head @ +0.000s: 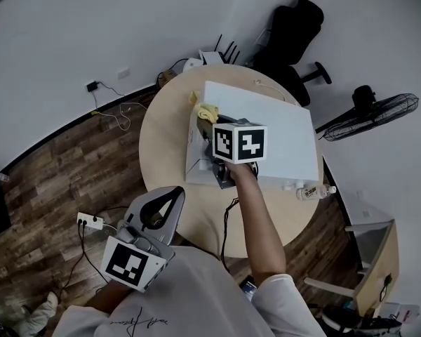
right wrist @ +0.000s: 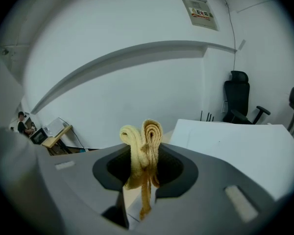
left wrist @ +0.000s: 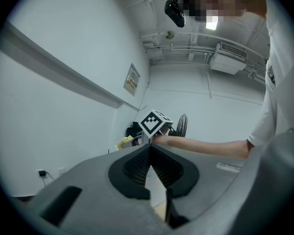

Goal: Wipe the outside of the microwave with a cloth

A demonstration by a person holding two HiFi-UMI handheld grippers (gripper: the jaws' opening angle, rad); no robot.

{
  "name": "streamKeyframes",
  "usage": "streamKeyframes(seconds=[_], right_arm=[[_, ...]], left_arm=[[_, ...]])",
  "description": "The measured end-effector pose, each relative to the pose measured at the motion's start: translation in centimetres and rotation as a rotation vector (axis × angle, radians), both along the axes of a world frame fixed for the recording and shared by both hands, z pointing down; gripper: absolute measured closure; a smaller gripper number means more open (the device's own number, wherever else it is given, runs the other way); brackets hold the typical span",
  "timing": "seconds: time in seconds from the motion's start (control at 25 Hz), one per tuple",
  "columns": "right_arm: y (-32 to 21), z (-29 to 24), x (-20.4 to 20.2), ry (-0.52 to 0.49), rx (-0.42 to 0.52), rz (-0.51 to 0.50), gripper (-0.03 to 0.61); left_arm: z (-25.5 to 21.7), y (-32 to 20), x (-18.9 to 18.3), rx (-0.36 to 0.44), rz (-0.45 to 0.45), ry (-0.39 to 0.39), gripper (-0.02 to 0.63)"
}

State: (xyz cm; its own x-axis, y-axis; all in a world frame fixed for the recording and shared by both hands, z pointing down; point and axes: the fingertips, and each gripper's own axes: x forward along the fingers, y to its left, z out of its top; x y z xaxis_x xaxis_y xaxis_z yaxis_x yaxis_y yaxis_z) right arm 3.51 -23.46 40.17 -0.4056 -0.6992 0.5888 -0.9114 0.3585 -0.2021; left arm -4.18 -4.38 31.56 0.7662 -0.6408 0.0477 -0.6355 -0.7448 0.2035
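Nearest, low at the left, the left gripper (head: 173,194) hangs over the near left edge of the round bench (head: 161,139). It is well apart from the work, its jaws pressed together with nothing between them. Further off, the right gripper (head: 212,123) reaches out on a straight arm and pinches a yellow cloth (head: 205,110). In its own view the cloth (right wrist: 146,141) stands up in two folded loops between the jaws, with a thin tail hanging below. The cloth sits at the far left part of the white microwave (head: 266,128), about where its top meets its left face. Whether it actually touches the casing I cannot tell.

The main risk, as I judge it, is the grip. The cloth is bunched into a narrow wad and held by a fold, so a firm stroke could drag it out of the jaws. It could also let the hard gripper tips scrape the casing instead of the fabric. A wad that small also covers little at each pass, so patches may be missed.

The microwave is not braced by the left gripper, so a hard sideways push might slide it across the bench. A bottle (head: 312,192) lies just beside its near right corner, close to the bench edge. A shifting microwave, or a sweep carried that far, could roll it off.
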Motion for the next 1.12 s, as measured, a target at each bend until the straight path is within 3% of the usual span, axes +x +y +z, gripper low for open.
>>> streamKeyframes(seconds=[0.24,0.48,0.8,1.12], right_arm=[[0.9,-3.2,5.8,-0.033,0.054,0.062,0.454],[3.0,-4.1,17.9,0.062,0.064,0.235,0.454],[7.2,-2.9,34.4,0.23,-0.004,0.46,0.454],[10.3,0.8,43.0,0.365,-0.117,0.551,0.455]], left_arm=[[0.4,-0.3,1.1,-0.003,0.034,-0.015,0.621],[0.6,-0.8,3.1,-0.007,0.065,-0.022,0.621],[1.0,-1.0,5.9,-0.023,0.081,-0.028,0.621],[1.5,-0.9,9.2,-0.05,0.097,-0.032,0.621]])
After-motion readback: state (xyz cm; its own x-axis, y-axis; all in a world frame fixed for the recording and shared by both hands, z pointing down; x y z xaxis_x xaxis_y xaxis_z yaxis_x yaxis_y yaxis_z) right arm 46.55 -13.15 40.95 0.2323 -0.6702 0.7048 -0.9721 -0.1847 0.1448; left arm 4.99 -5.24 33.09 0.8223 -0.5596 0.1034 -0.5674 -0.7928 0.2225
